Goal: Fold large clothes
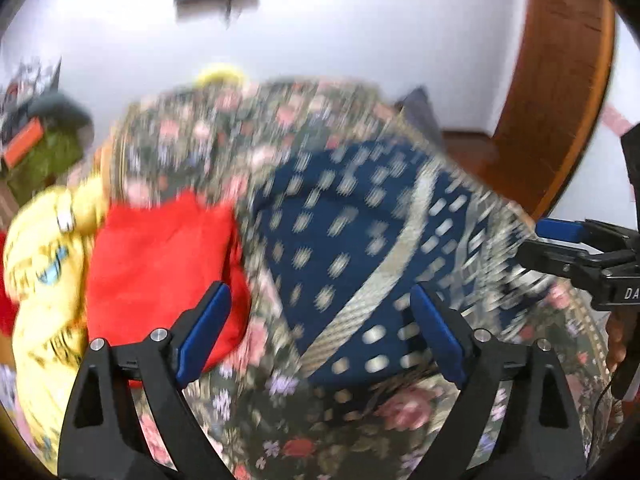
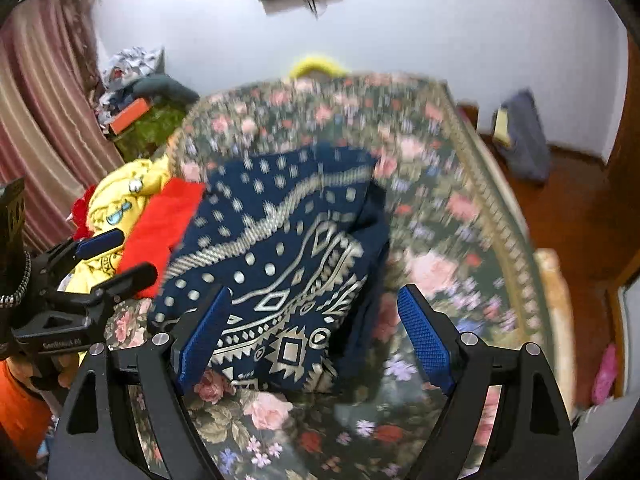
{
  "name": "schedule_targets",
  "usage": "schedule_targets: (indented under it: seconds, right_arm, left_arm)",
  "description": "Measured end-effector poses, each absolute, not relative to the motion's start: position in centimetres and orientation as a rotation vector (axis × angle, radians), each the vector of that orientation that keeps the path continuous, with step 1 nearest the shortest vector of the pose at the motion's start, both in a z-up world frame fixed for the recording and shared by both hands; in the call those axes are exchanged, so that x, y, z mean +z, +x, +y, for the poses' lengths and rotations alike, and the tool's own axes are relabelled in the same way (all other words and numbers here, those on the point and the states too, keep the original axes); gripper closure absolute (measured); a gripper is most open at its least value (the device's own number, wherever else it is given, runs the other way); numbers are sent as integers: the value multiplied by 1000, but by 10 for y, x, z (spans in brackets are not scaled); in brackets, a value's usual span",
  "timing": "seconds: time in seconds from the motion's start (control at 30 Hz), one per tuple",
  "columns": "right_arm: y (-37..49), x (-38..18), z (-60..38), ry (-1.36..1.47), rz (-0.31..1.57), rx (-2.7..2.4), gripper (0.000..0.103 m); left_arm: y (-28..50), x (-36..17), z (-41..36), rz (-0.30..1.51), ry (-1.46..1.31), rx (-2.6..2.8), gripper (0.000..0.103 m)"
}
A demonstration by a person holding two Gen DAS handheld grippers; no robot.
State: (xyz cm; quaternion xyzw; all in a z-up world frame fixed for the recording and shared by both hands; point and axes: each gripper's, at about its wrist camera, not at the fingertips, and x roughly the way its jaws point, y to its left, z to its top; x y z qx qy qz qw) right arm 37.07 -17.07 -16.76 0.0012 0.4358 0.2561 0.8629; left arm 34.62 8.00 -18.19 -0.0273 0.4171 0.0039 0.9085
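Note:
A navy garment with a silver-white pattern (image 2: pixel 280 264) lies folded on the floral bed cover (image 2: pixel 460 208); it also shows, blurred, in the left wrist view (image 1: pixel 348 240). My left gripper (image 1: pixel 320 336) is open and empty above the garment's near edge, and shows at the left of the right wrist view (image 2: pixel 116 256). My right gripper (image 2: pixel 312 336) is open and empty over the garment's near end, and shows at the right edge of the left wrist view (image 1: pixel 544 244).
A red cloth (image 1: pixel 160 272) and a yellow printed garment (image 1: pixel 44 264) lie left of the navy one. Clutter with an orange box (image 2: pixel 130 114) sits at the far left by a curtain (image 2: pixel 44 120). Wooden floor (image 2: pixel 576 208) lies to the right.

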Motion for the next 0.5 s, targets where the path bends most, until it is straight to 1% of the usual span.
schedule_targets:
  seconds: [0.07,0.17,0.23,0.37,0.5]
  right_arm:
    - [379,-194,-171,4,1002,526,20]
    - [377,-222,-179,-4,1066,506,20]
    - [373,-229,-188,12,1086,506,20]
    - [362,-219,-198,11,1073,513,20]
    - [357,-198,-194,-25,1021,515,20]
  left_arm:
    - [352,-198,88,913,-79,-3,11]
    - [343,-214,98,938,-177,-67,11]
    - [334,-218,100,938,-199,-92,11]
    - [316,-215,103,929,-204,-104,11]
    - [319,-192,110,899,-209,-85,11]
